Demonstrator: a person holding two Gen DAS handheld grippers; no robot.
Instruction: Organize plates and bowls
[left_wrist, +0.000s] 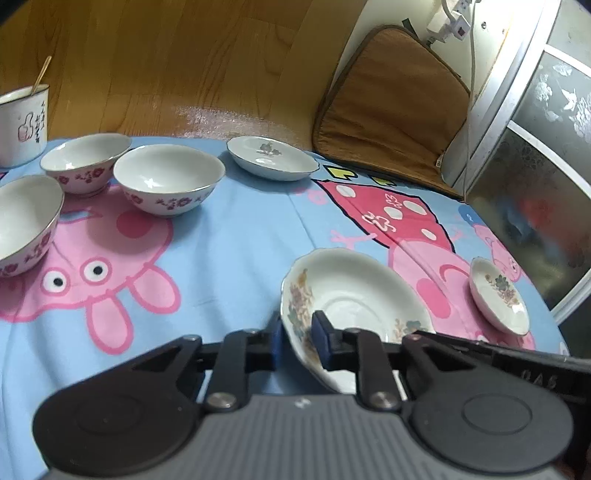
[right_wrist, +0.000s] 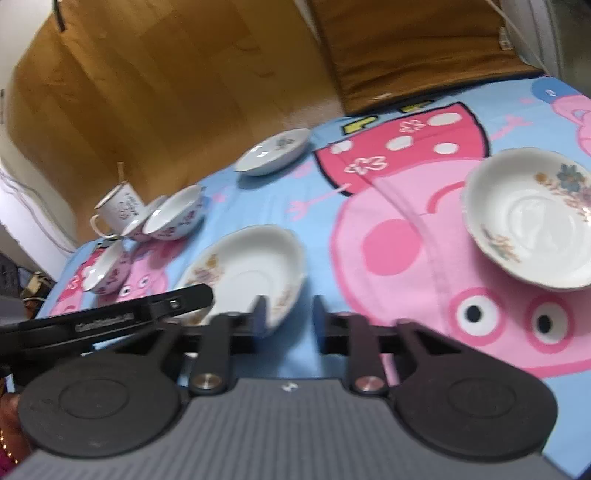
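Our left tool (left_wrist: 298, 330) is nipped tight on the near rim of a flowered plate (left_wrist: 354, 291), one pad inside the rim and one outside. The plate sits tilted on the worktop (left_wrist: 229, 258), which is covered by a blue cloth printed with pink cartoon pigs. The tool's own body cuts off the plate's nearest edge.

Our right tool (right_wrist: 290, 314) stands narrowly parted and clamps nothing. The same plate's rim reaches into the gap just beside one finger, clear of the other; the right wrist view is blurred, so we cannot tell whether that finger touches it. A second flowered dish (right_wrist: 528, 221) lies well apart, toward the worktop's right edge.

At the far left are three white bowls with purple flowers (left_wrist: 170, 177), two of them close together and the third cut off by the frame. Behind them stands a white enamel mug (left_wrist: 22, 122) with a thin stick leaning in it. It carries a drawn thumbs-up and a column of characters that we cannot read. A shallow plate with a grey motif (left_wrist: 271, 158) rests near the far edge.

Lettering on each tool's black arm shows in the other's view, too smeared to spell out. A brown cushion (left_wrist: 388, 103) leans beyond the worktop.
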